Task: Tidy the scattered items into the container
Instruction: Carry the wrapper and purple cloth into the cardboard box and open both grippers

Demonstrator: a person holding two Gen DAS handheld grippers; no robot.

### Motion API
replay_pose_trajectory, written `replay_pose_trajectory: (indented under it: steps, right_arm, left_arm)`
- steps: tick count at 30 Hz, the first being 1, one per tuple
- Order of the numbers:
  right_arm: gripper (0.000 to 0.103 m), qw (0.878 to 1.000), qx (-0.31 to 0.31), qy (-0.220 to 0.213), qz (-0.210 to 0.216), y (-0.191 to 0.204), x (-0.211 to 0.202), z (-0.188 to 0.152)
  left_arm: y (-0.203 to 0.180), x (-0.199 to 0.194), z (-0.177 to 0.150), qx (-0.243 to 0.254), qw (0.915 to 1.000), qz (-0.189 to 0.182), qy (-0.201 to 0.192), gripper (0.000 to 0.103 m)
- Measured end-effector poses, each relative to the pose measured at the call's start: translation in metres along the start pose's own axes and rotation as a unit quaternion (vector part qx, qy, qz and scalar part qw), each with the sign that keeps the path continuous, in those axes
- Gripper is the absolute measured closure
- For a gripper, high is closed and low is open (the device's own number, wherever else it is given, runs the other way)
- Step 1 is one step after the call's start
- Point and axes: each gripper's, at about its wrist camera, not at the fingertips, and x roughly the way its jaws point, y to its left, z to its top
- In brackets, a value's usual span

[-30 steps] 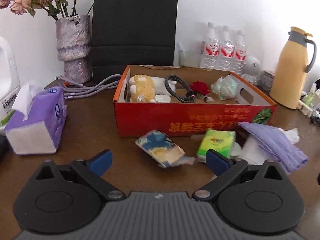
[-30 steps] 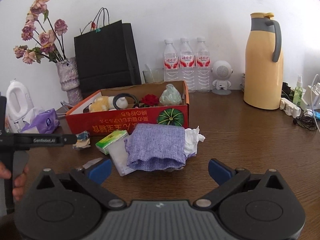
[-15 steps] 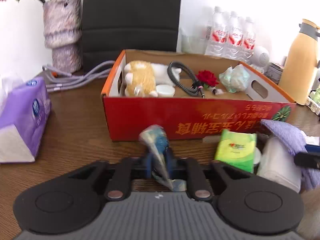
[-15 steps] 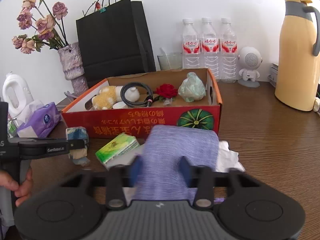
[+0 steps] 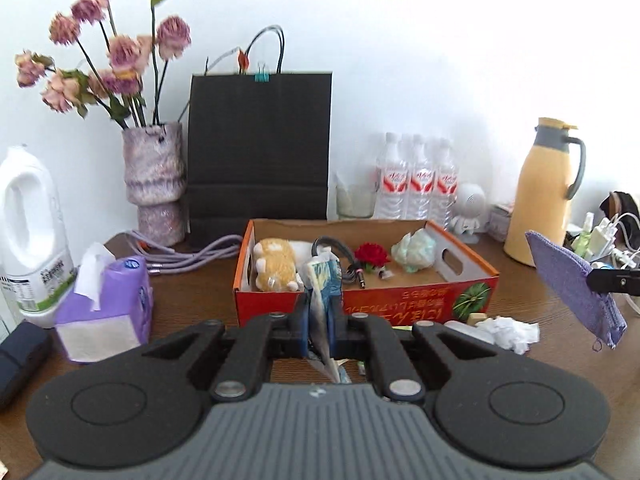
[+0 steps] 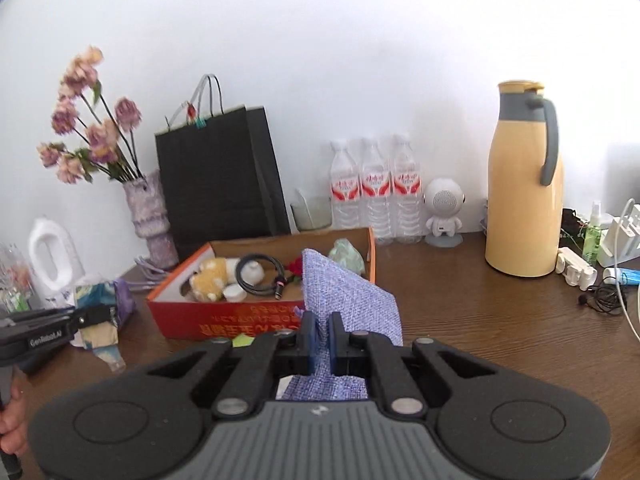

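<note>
Bench (image 5: 192, 292) carries red box (image 5: 420, 308), open top, standing in front of black bag (image 5: 260, 152). Box contents: plush (image 5: 276, 268), cable (image 5: 340, 252), red flower (image 5: 372, 256), pale green wad (image 5: 414, 250). Left tool (image 5: 319, 316) clamped on blue/yellow packet (image 5: 322, 280); packet stands upright between the pads, top edge overlapping box front wall in left wrist view, lower end hanging below the fingers. In right wrist view same packet (image 6: 96, 320) hangs clear of bench, left of box (image 6: 224, 320); hand (image 6: 12, 428) on tool grip at frame edge. Right tool (image 6: 319, 340) clamped on purple pouch (image 6: 348, 300); pouch rises above pads, covering near right corner of box in that view. Left wrist view shows pouch (image 5: 572, 280) in the air, right of box, off the bench, tilted. Loose on bench at box front right: crumpled white tissue (image 5: 508, 328), partly hidden by left tool body; small green item (image 6: 242, 340) just visible by box front, type cannot tell. Not task items: tissue pack (image 5: 108, 312) w/ white sheet up, left of box; vase w/ flowers (image 5: 154, 184); white jug (image 5: 28, 236); purple cords (image 5: 188, 256); three bottles (image 5: 416, 184); yellow flask (image 5: 544, 188); white speaker (image 6: 442, 216).
</note>
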Motion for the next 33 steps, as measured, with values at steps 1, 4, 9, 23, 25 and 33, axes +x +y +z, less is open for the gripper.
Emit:
replay_pose_trajectory:
  steps: [1, 4, 9, 23, 25, 33]
  right_arm:
    - [0.098, 1.000, 0.002, -0.006, 0.003, 0.001, -0.011, -0.002]
    - [0.098, 1.000, 0.007, -0.019, 0.011, 0.007, -0.039, -0.016]
    - [0.098, 1.000, 0.000, -0.004, 0.007, 0.022, -0.073, -0.049]
    - [0.098, 1.000, -0.013, -0.009, 0.009, 0.032, -0.109, -0.069]
    - [0.098, 1.000, -0.012, -0.009, 0.009, 0.032, -0.103, -0.063]
    - [0.098, 1.000, -0.008, -0.009, 0.006, 0.027, -0.055, -0.032]
  left_arm:
    - [-0.003, -0.009, -0.002, 0.007, 1.0000, 0.001, -0.004, 0.094]
    - [-0.011, -0.039, -0.015, 0.018, 0.9997, 0.004, -0.014, 0.094]
    - [-0.021, -0.085, -0.054, -0.002, 0.9997, -0.018, 0.014, 0.094]
    - [-0.026, -0.127, -0.072, 0.001, 0.9998, -0.009, 0.015, 0.093]
    - [-0.024, -0.120, -0.065, 0.001, 0.9999, -0.012, 0.011, 0.093]
    - [-0.020, -0.071, -0.031, 0.011, 0.9997, -0.018, -0.012, 0.093]
